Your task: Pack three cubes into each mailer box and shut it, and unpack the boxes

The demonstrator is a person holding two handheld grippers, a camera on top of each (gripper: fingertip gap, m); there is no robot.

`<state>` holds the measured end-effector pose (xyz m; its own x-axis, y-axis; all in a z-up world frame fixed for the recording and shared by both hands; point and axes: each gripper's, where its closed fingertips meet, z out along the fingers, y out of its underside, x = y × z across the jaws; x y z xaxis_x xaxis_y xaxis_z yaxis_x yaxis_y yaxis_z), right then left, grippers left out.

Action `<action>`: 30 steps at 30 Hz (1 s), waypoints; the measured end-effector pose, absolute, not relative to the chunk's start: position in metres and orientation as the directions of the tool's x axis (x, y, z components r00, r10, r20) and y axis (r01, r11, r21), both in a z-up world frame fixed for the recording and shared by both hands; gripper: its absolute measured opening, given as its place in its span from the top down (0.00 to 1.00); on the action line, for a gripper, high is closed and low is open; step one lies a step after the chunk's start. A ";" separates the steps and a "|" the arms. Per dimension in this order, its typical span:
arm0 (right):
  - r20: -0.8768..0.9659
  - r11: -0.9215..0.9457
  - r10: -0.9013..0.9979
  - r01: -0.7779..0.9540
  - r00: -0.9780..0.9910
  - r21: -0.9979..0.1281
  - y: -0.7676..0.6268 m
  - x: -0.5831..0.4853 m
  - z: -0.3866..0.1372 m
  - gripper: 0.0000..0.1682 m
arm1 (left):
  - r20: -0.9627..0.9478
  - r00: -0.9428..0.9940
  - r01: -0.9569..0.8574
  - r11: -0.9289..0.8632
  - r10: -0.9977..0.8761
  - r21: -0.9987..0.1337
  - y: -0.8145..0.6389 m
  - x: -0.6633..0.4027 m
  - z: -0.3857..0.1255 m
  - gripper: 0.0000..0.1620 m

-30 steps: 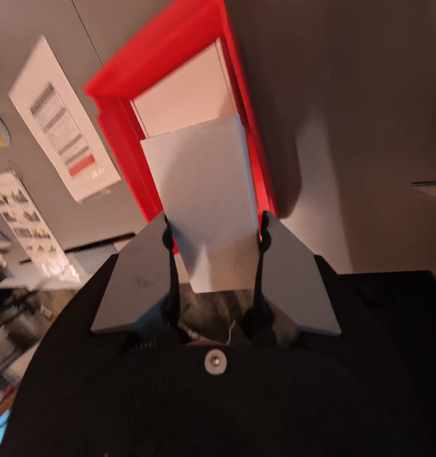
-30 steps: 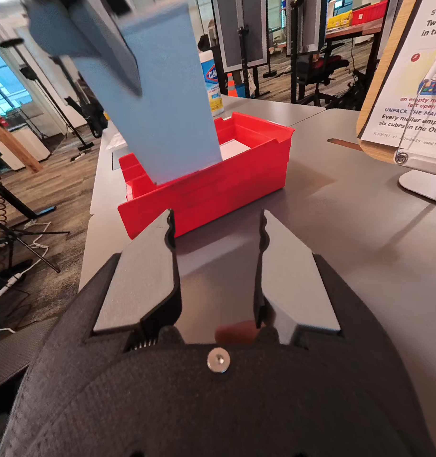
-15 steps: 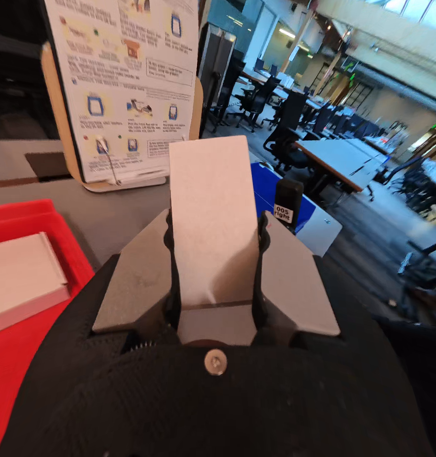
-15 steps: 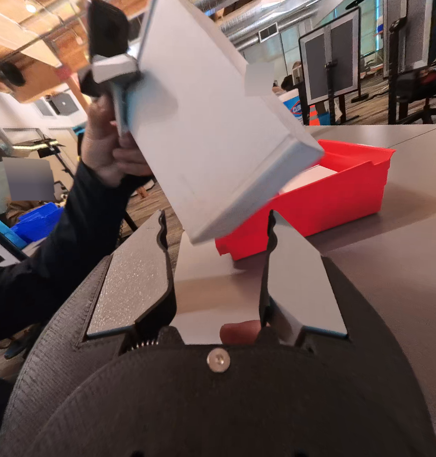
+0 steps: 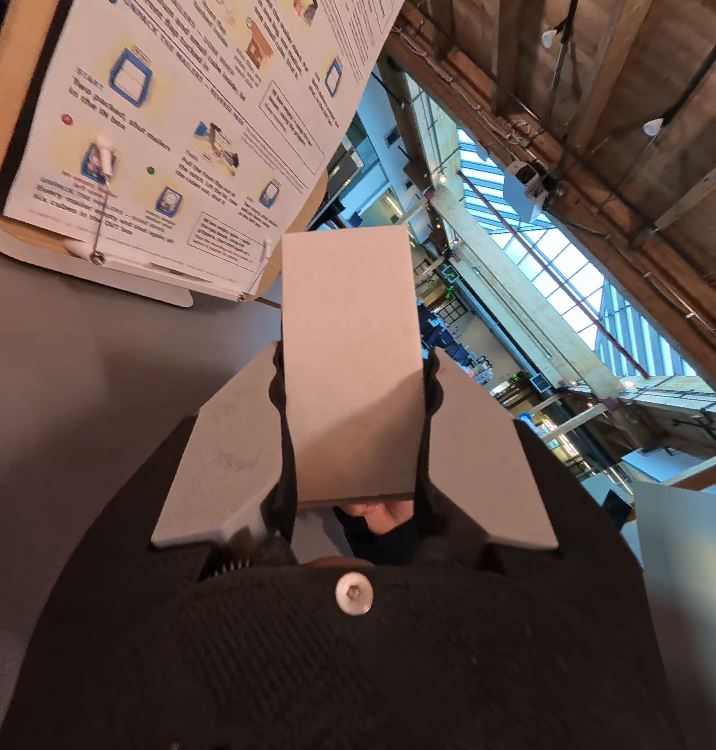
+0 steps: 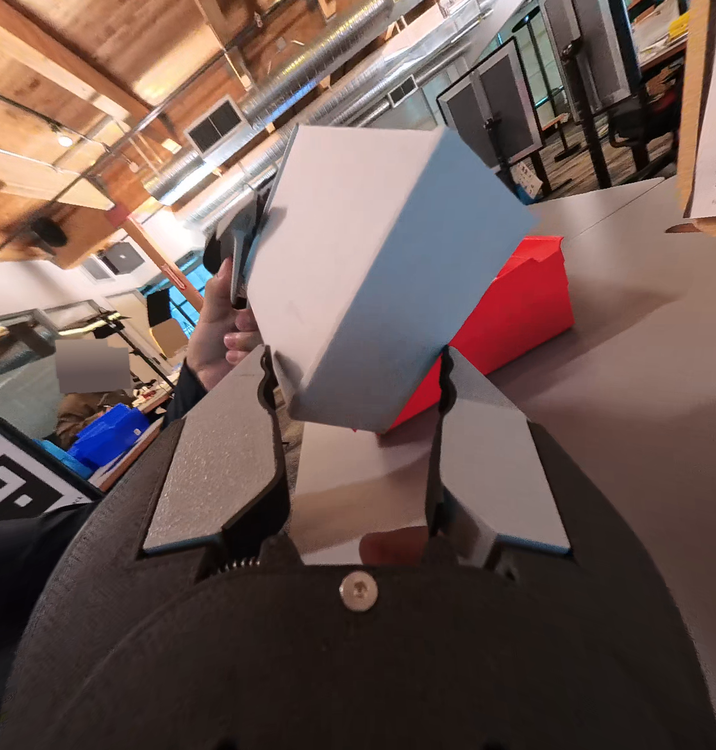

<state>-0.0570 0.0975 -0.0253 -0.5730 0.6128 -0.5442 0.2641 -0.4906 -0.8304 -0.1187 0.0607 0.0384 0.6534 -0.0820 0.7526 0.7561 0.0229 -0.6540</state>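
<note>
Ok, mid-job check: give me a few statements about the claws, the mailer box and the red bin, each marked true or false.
1. The left claw is shut on the white mailer box. True.
2. The right claw grips the box too. False: its fingers are apart, with nothing between them.
3. The mailer box is held in the air, tilted. True.
4. The red bin is being lifted. False: it rests on the grey table.
5. The mailer box has its lid open. False: it looks shut.
</note>
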 end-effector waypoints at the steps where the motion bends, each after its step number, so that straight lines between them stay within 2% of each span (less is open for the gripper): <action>1: -0.553 -0.499 0.598 0.270 -0.581 -0.824 0.101 -0.054 -0.024 0.55 | 0.751 0.654 0.755 0.021 -0.086 -0.655 0.061 -0.115 0.037 0.58; 5: -0.635 -0.568 0.508 0.327 -0.583 -0.755 0.111 -0.041 -0.012 0.61 | 0.775 0.618 0.783 0.012 -0.128 -0.622 0.060 -0.103 0.036 0.58; 8: -0.657 -0.554 0.549 0.364 -0.516 -0.749 0.117 -0.040 -0.016 0.60 | 0.813 0.567 0.820 -0.006 -0.130 -0.573 0.065 -0.103 0.027 0.58; 13: -0.701 -0.548 0.596 0.439 -0.391 -0.712 0.131 -0.037 -0.036 0.60 | 0.873 0.480 0.860 -0.149 -0.091 -0.489 0.074 -0.098 -0.012 0.59; 17: -0.682 -0.500 0.647 0.486 -0.340 -0.717 0.136 -0.015 -0.065 0.61 | 0.825 0.565 0.801 -0.227 -0.017 -0.554 0.083 -0.080 -0.049 0.59; 20: -0.691 -0.493 0.663 0.527 -0.288 -0.692 0.142 0.001 -0.092 0.61 | 0.776 0.631 0.744 -0.296 0.016 -0.599 0.090 -0.065 -0.079 0.56; 23: -0.716 -0.507 0.655 0.562 -0.241 -0.653 0.148 0.011 -0.113 0.62 | 0.756 0.652 0.722 -0.341 0.047 -0.602 0.097 -0.055 -0.106 0.54; 30: -0.784 -0.576 0.584 0.573 -0.209 -0.582 0.153 0.029 -0.127 0.62 | 0.654 0.756 0.589 -0.443 0.006 -0.676 0.095 -0.029 -0.127 0.48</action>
